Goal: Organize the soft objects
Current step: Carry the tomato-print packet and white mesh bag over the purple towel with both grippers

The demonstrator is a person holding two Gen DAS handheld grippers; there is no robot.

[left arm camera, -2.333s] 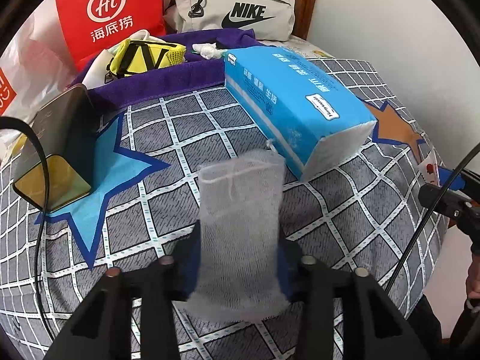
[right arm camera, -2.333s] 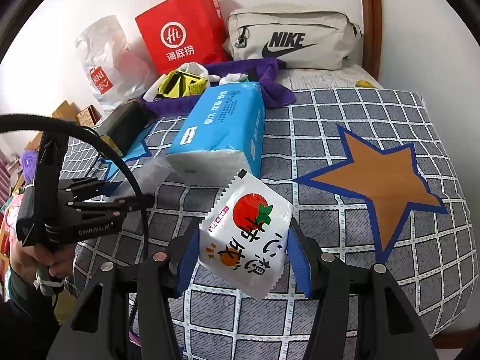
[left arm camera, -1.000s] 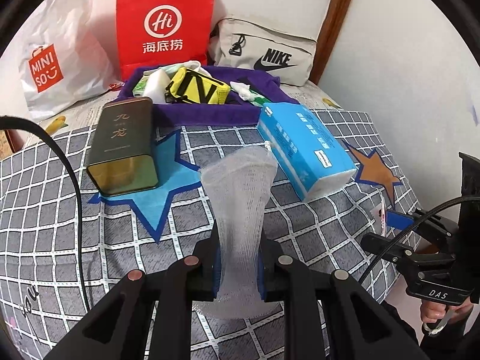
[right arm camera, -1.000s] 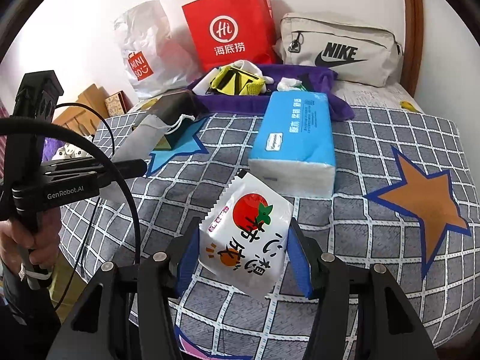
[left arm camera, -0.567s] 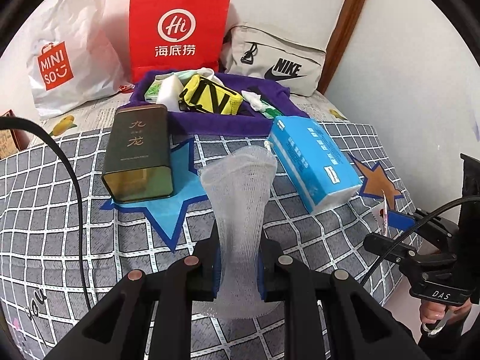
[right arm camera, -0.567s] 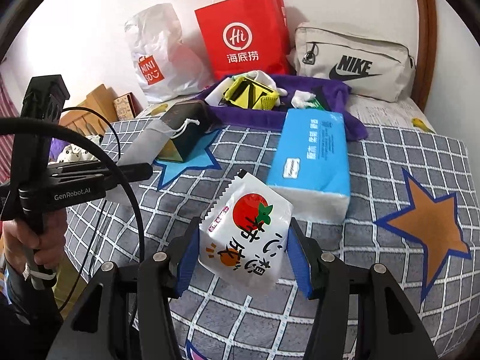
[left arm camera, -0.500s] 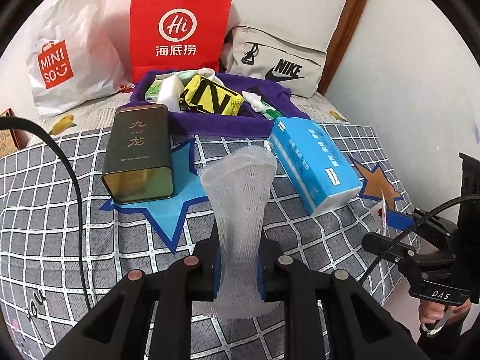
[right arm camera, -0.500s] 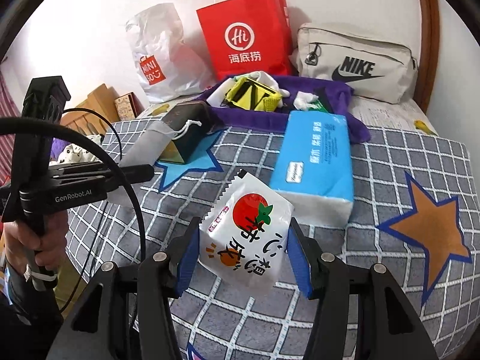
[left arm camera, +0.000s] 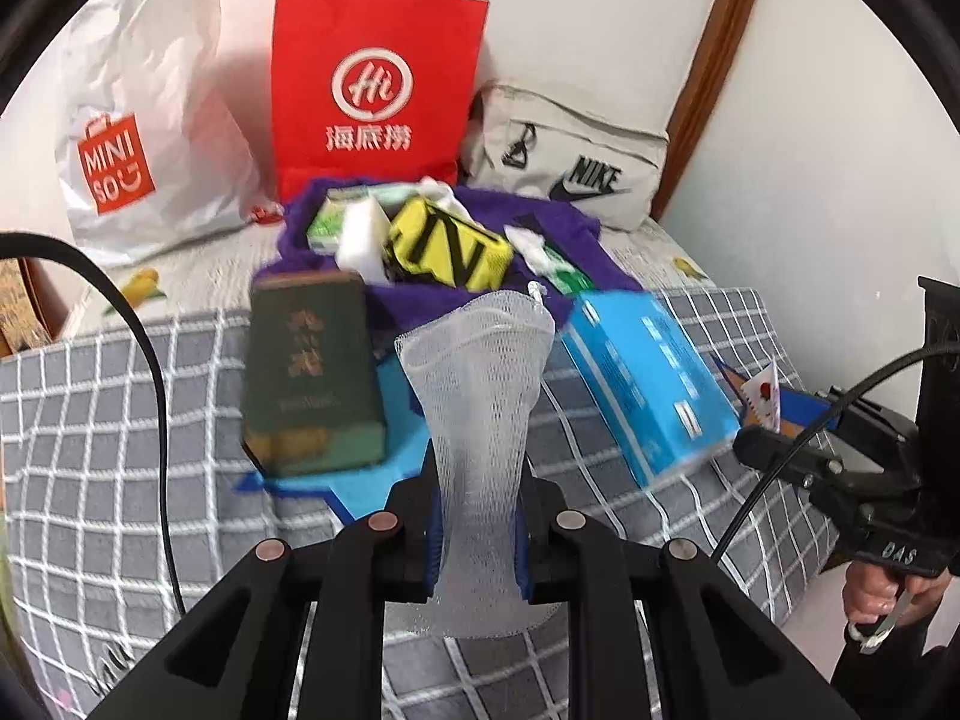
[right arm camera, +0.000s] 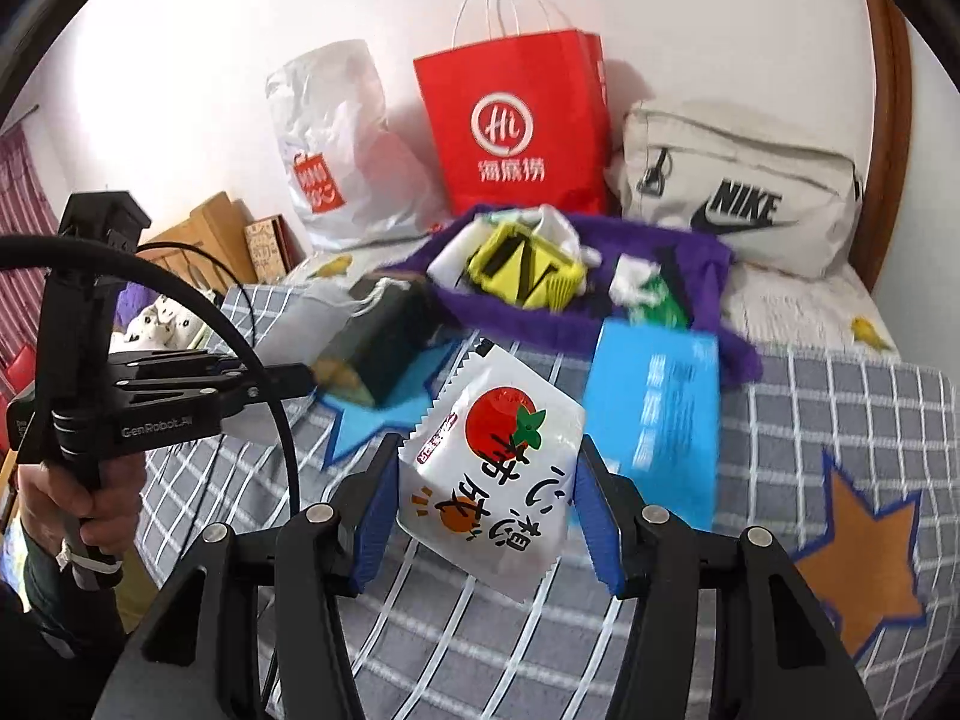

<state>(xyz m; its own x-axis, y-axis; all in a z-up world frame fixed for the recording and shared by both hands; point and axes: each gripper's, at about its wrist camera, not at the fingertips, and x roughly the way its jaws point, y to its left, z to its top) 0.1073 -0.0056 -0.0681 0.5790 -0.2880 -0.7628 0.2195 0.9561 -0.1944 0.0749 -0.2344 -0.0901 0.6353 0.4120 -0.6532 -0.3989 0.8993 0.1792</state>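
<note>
My left gripper (left arm camera: 477,540) is shut on a white mesh pouch (left arm camera: 480,420) and holds it upright above the checked bed cover (left arm camera: 120,450). My right gripper (right arm camera: 489,510) is shut on a white snack packet (right arm camera: 492,474) with a red tomato print, held above the cover. A purple cloth (left arm camera: 576,240) at the back holds a yellow pouch (left arm camera: 450,252), a white sponge (left arm camera: 363,237) and other small items; it also shows in the right wrist view (right arm camera: 540,324). The right gripper shows at the right edge of the left wrist view (left arm camera: 780,426). The left gripper shows at the left of the right wrist view (right arm camera: 288,384).
A dark green tin (left arm camera: 312,378) and a blue tissue pack (left arm camera: 648,390) lie on the cover before the purple cloth. A red paper bag (left arm camera: 372,96), a white Miniso bag (left arm camera: 138,138) and a beige Nike bag (left arm camera: 570,162) stand against the wall.
Both grippers have moved forward toward the purple cloth, with the mesh pouch and the snack packet still held. The tin and tissue pack appear closer.
</note>
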